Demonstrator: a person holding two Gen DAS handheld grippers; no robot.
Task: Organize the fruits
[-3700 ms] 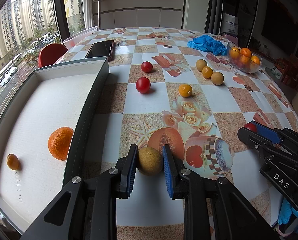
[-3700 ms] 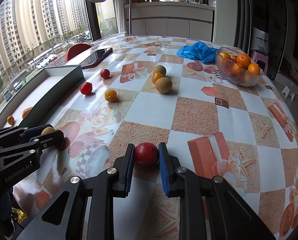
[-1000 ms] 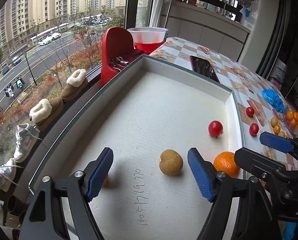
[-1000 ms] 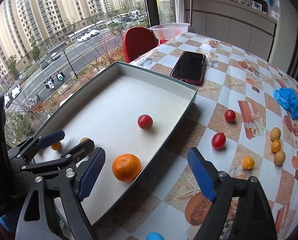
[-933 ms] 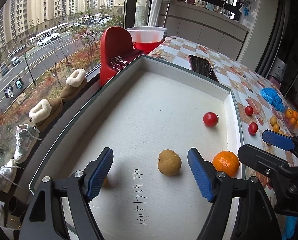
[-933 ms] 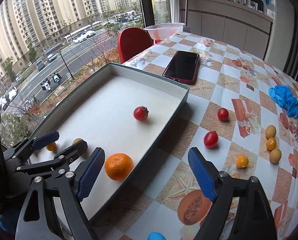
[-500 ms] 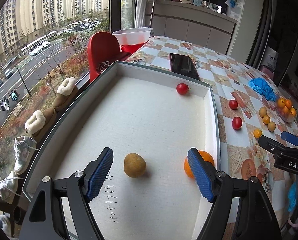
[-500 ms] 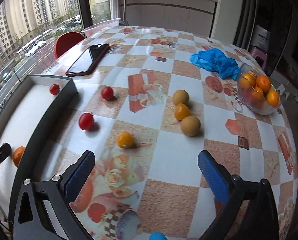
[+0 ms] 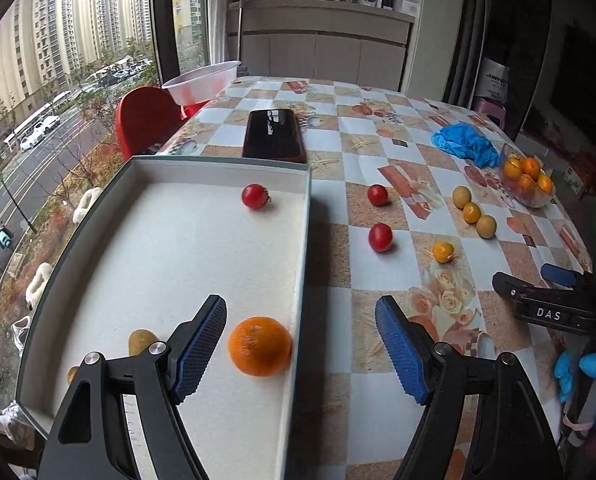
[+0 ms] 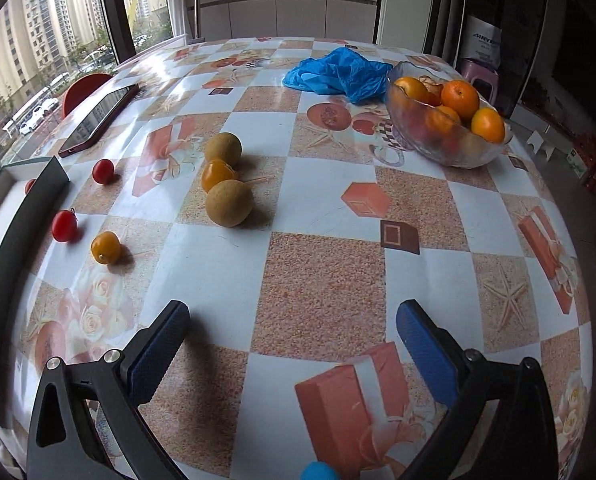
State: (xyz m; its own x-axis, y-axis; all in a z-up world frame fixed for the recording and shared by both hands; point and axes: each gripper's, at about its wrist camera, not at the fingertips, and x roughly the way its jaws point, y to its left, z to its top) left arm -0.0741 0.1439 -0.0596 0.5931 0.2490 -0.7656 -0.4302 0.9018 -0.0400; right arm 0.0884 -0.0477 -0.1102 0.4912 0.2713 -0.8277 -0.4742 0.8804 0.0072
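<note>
- Left gripper (image 9: pixel 300 350): jaws wide apart, nothing between the pads. It hangs over the near right edge of the tray (image 9: pixel 304 264), straddling the tray wall.
- Right gripper (image 10: pixel 292 354): jaws at their widest, empty, over bare tablecloth (image 10: pixel 322 280) near the middle of the table.
- In the tray: an orange (image 9: pixel 260 346) near the right wall, a red tomato (image 9: pixel 255 196) at the far end, and a brown round fruit (image 9: pixel 142 340) half hidden behind the left gripper's left finger.
- Loose on the cloth, right wrist view: near brown fruit (image 10: pixel 229 203), touching a yellow-orange fruit (image 10: pixel 217 174), which touches a far brown fruit (image 10: pixel 223 148). The three form a short row running near to far.
- Further left, by the tray: small yellow fruit (image 10: pixel 105 247) and two red tomatoes (image 10: pixel 64 225), (image 10: pixel 103 171), each standing apart.
- A glass bowl (image 10: pixel 450 148) of oranges sits far right; a blue glove (image 10: pixel 338 72) and a phone (image 10: pixel 98 120) lie beyond.
- Key relation: the near brown fruit lies ahead and slightly left of the right gripper, well apart. Judgement: the right hand is the nearer one for the row, the left for the tomatoes beside the tray.
- Risk, judged: the touching neighbour may roll if the pads clip it.
</note>
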